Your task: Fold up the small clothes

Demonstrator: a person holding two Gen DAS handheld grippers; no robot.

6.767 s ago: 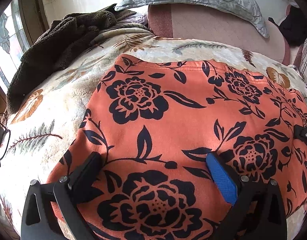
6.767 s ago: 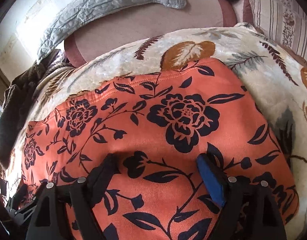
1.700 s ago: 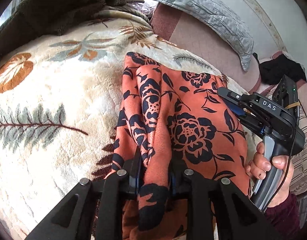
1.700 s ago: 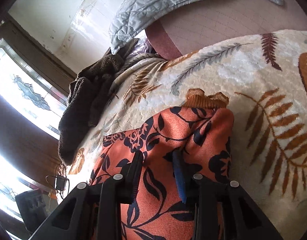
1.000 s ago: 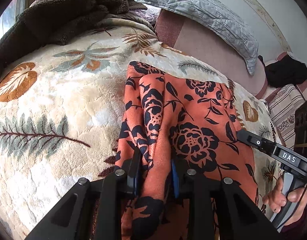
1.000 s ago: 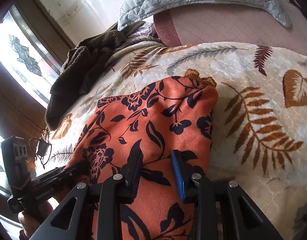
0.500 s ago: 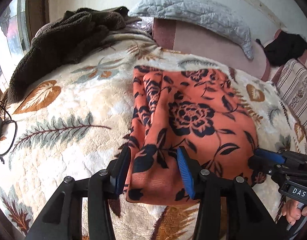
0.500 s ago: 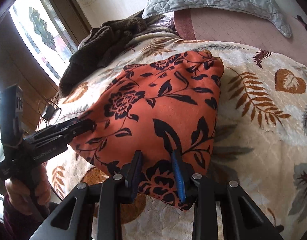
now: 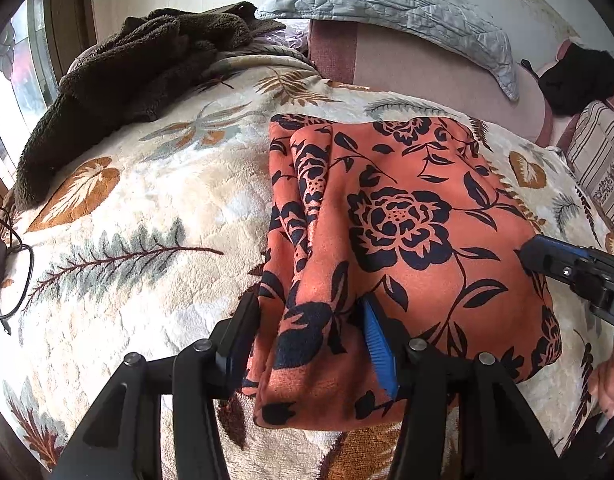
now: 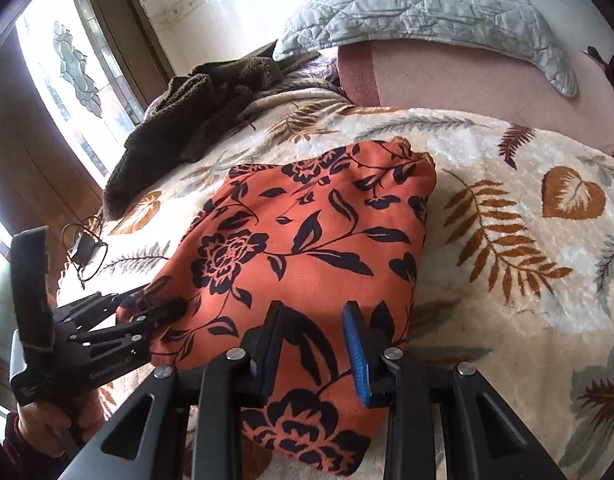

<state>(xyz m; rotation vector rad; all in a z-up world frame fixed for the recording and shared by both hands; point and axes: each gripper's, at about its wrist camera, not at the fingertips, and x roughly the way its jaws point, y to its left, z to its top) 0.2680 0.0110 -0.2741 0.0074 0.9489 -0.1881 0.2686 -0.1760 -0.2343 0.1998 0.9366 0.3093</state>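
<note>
1. One orange garment [image 9: 407, 232] with a black flower-and-leaf print lies on the bed; it is the only piece of its kind in view.
2. There are two hand-held grippers, one in each of the person's hands, both at the garment's near edge.
3. The garment rests folded on the cream leaf-patterned blanket [image 9: 147, 208], roughly in its middle. In the left wrist view a raised ridge of doubled cloth runs along the garment's left side, and the rest lies fairly flat.
4. The left hand-held gripper [image 9: 311, 336] has its jaws opening. The ridge of cloth stands between them, and the pads appear slack against it rather than pressing.
5. The right hand-held gripper [image 10: 313, 350] has its jaws set fairly narrow with a fold of the garment's near right corner rising between them. The pads appear to pinch it.
6. One dark brown fleecy throw [image 10: 195, 120] is heaped at the blanket's far left, well apart from the garment.
7. One grey quilted pillow [image 10: 427, 8] lies along the top of the pink headboard [image 10: 467, 80].
8. One small black charger with its cable [image 10: 85, 250] sits on the blanket's left edge.
</note>
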